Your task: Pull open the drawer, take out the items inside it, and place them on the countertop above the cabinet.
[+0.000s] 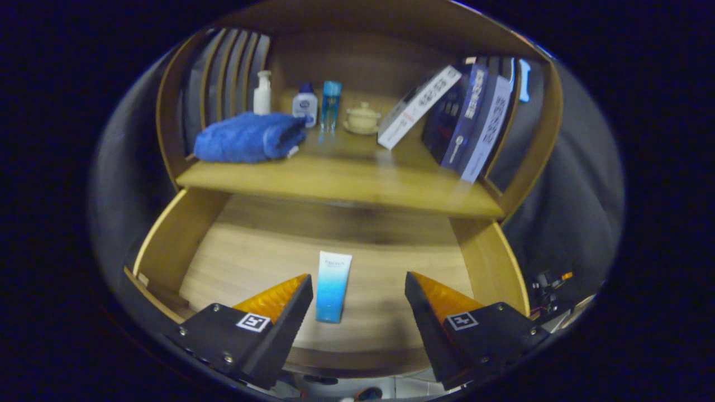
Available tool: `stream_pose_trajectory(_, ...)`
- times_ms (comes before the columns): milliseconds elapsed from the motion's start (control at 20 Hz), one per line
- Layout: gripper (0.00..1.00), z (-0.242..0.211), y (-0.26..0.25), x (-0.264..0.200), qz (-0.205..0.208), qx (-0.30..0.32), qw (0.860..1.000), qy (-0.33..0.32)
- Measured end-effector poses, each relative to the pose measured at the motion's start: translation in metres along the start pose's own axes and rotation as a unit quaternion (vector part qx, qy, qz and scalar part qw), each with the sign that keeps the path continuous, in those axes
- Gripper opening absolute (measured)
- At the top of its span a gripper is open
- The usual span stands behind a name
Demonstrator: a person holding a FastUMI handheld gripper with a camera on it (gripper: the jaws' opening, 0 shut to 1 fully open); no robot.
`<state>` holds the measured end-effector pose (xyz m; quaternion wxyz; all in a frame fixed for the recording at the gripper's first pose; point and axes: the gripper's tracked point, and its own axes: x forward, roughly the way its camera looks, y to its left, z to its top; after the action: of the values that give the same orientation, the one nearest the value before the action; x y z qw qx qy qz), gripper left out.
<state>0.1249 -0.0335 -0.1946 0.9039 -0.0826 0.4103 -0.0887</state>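
The wooden drawer (pixel 167 245) stands pulled out below the countertop (pixel 346 178). A blue-and-white tube (pixel 332 286) lies flat on the drawer's floor, cap end toward me. My gripper (pixel 358 276) hovers above the drawer with its fingers wide open. The tube lies below and between the fingertips, closer to the left finger (pixel 279 298), and neither finger touches it.
On the countertop lie a folded blue towel (pixel 246 137), a white pump bottle (pixel 262 92), a small white-and-blue bottle (pixel 305 105), a blue bottle (pixel 330 105), a cream lidded cup (pixel 362 117) and leaning boxes (pixel 469 120). Slats (pixel 223 72) stand at the back left.
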Motion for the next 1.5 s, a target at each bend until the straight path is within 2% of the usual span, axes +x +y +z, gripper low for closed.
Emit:
stream_pose_trajectory(150, 0.97, -0.027, 0.023, 0.022, 0.048, 0.012, 0.994, 0.094)
stream_pose_trajectory(250, 0.94, -0.038, 0.031, 0.029, 0.059, 0.037, 0.988, 0.136)
stream_pose_trajectory(350, 0.90, -0.034, 0.037, 0.037, 0.068, 0.051, 0.985, 0.149)
stream_pose_trajectory(400, 0.85, -0.036, 0.040, 0.040, 0.069, 0.056, 0.983, 0.159)
stream_pose_trajectory(500, 0.83, -0.034, 0.037, 0.051, 0.057, 0.062, 0.983, 0.163)
stream_pose_trajectory(550, 0.74, -0.037, 0.036, 0.057, 0.049, 0.066, 0.982, 0.170)
stream_pose_trajectory(650, 0.58, -0.046, 0.044, 0.062, 0.059, 0.073, 0.978, 0.188)
stream_pose_trajectory(700, 0.58, -0.050, 0.046, 0.065, 0.059, 0.071, 0.977, 0.195)
stream_pose_trajectory(750, 0.59, -0.048, 0.044, 0.067, 0.057, 0.071, 0.978, 0.188)
stream_pose_trajectory(800, 0.40, -0.040, 0.042, 0.063, 0.052, 0.068, 0.980, 0.182)
stream_pose_trajectory(1000, 0.39, -0.033, 0.045, 0.062, 0.059, 0.070, 0.985, 0.145)
stream_pose_trajectory(1300, 0.39, -0.007, 0.042, 0.027, 0.073, 0.090, 0.991, 0.064)
stream_pose_trajectory(1500, 0.39, 0.011, 0.049, -0.007, 0.113, 0.099, 0.989, -0.001)
